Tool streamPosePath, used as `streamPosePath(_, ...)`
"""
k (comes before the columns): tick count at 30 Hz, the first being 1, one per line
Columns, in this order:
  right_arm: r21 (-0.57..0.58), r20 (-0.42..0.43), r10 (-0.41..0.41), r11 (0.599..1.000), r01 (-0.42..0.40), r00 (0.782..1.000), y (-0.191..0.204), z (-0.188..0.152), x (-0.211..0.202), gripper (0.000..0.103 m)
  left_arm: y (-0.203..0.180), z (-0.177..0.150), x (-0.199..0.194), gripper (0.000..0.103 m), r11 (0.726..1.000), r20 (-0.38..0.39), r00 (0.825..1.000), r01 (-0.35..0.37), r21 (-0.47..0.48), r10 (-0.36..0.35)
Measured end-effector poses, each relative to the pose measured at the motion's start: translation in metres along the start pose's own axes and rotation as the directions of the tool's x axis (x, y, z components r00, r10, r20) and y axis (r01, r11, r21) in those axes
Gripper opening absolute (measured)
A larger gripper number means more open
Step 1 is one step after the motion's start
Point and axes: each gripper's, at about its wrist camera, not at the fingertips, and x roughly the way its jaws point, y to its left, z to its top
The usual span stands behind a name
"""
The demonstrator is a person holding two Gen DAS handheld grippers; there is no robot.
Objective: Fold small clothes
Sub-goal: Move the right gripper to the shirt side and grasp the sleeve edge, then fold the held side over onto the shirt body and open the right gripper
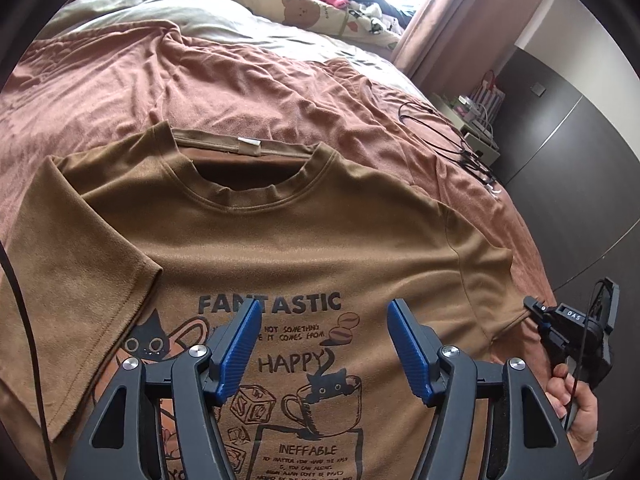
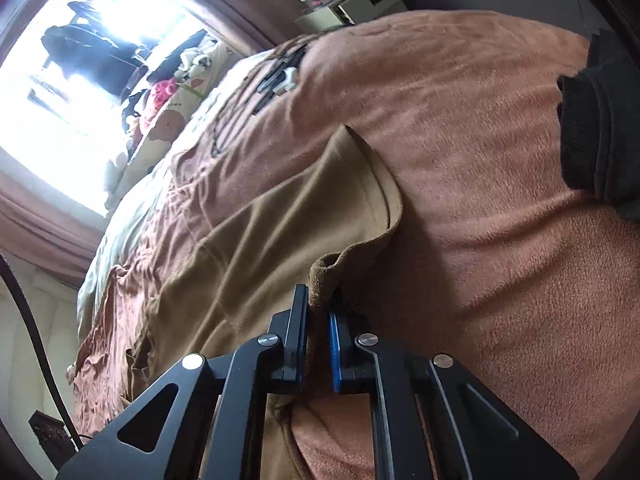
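You're working over a bed [image 1: 100, 80] spread with a rust-pink fleece blanket [image 2: 500, 160], and at twelve o'clock a bright window [image 2: 72, 92] washes out, framed by dusty-pink curtains [image 1: 432, 20]. A bear-print quilt [image 1: 304, 8] with heaped soft things lies below that window. At two o'clock you've got a small pale bedside unit [image 1: 480, 140] against dark wardrobe panels [image 1: 560, 152], with black cables [image 1: 440, 128] trailing across the blanket toward it.

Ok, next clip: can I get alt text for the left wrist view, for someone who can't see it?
A brown T-shirt printed with cats and "FANTASTIC" lies face-up on a pinkish-brown blanket, the open left gripper over its print. At the right edge, the right gripper meets the shirt's sleeve.
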Motion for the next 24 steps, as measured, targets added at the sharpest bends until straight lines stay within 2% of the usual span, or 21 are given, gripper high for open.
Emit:
streamPosePath(5,-0.084,0.027,0.139,0.987,-0.136,0.990,0.025,-0.005,-0.014,0.005,0.006,-0.002,0.006,0.059,1.000,-0.022,1.000,0.013,-0.023,-0.013)
streamPosePath(13,-0.194,-0.055,0.293,0.935,-0.298,0.954,0.045,-0.019,-0.015,0.005,0.003,-0.002,0.005,0.059,0.999,-0.013,0.999,0.031,-0.017,-0.031)
streamPosePath(18,-0.267,-0.140,0.318,0.900,-0.345,0.938,0.057,-0.029,-0.009,0.005,0.003,-0.002,0.004,0.059,0.999,-0.013,0.999,0.041,-0.020,-0.041)
streamPosePath(24,-0.315,-0.243,0.301,0.875,-0.369,0.922,0.066,-0.029,0.007,0.005,0.003,-0.001,0.001,0.059,0.999,-0.008,0.999,0.047,-0.023,-0.047)
